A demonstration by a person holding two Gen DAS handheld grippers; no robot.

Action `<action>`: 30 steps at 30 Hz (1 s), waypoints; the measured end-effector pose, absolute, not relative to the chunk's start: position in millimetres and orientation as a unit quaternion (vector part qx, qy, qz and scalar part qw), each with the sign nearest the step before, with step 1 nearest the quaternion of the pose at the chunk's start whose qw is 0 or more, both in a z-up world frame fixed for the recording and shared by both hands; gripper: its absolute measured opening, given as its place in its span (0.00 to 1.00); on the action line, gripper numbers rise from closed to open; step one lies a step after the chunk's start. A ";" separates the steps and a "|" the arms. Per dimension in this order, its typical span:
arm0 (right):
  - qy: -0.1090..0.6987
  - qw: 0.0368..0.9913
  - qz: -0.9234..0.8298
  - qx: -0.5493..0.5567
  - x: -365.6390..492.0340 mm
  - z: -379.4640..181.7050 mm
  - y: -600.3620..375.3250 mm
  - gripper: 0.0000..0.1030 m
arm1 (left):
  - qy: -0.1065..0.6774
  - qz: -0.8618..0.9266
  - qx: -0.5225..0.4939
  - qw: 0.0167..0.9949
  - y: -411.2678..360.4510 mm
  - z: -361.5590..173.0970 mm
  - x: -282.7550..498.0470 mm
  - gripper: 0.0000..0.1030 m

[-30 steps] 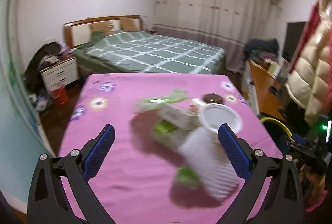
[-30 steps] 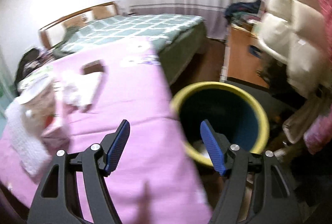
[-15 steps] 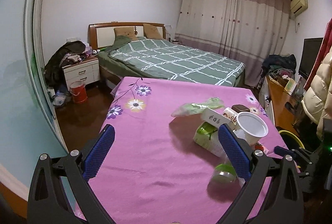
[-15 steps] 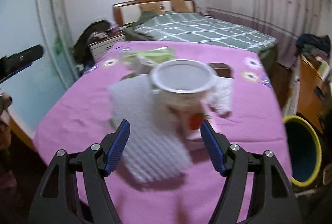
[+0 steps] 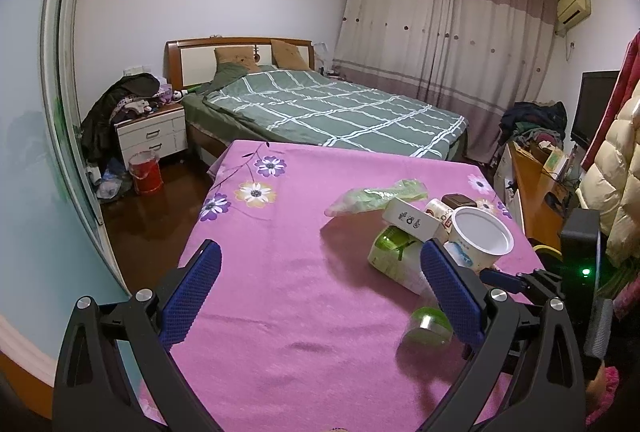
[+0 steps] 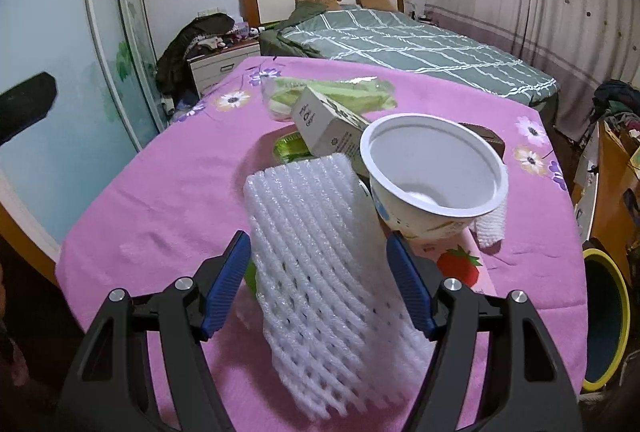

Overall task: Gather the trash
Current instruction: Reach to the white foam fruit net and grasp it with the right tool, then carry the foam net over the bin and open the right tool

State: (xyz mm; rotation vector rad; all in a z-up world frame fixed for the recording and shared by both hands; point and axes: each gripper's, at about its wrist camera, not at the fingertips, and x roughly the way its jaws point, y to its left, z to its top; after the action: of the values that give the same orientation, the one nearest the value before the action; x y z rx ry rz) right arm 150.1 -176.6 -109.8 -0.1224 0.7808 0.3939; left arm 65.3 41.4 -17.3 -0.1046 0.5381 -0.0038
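A pile of trash lies on the pink flowered tablecloth point(image 5: 280, 272): a white foam fruit net point(image 6: 324, 272), a white plastic cup point(image 6: 436, 175), a white carton point(image 6: 328, 123), a green wrapper point(image 6: 332, 91), a green packet point(image 5: 396, 252) and a small green-lidded jar point(image 5: 426, 328). My right gripper point(image 6: 320, 288) is open, its blue fingers either side of the foam net. My left gripper point(image 5: 320, 296) is open and empty above the cloth, left of the pile. A yellow-rimmed blue bin point(image 6: 604, 320) stands on the floor to the right.
A bed with a green checked cover point(image 5: 328, 111) lies beyond the table. A white nightstand point(image 5: 152, 135) and a red bucket point(image 5: 146, 171) stand at the left. A wooden desk point(image 5: 536, 187) and hanging coats point(image 5: 616, 167) are on the right.
My right gripper swung from over the bin back to the table and closed in around the foam net. My left gripper pulled back and to the left of the pile.
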 end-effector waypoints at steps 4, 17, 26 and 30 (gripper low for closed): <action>0.382 0.904 0.185 -0.061 150.7 -112.8 -176.9 0.56 | 0.270 -0.004 -0.053 0.961 42.5 -20.0 67.6 0.95; 0.378 0.899 0.222 -0.021 127.0 -100.0 -194.3 0.24 | 0.272 -0.006 -0.053 0.961 40.9 -24.1 68.6 0.95; 0.342 0.910 0.235 0.004 103.1 -65.9 -219.5 0.24 | 0.279 -0.013 -0.045 0.959 29.2 -24.9 71.2 0.95; 0.322 0.922 0.213 0.018 98.6 -51.8 -245.0 0.24 | 0.281 -0.019 -0.041 0.958 22.8 -26.2 72.4 0.95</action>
State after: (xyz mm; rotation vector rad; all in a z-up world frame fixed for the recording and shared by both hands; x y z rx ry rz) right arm 98.6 -245.0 -51.8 0.0376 0.6603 0.4373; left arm 72.4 22.8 -26.2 -0.0840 0.5708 -0.0380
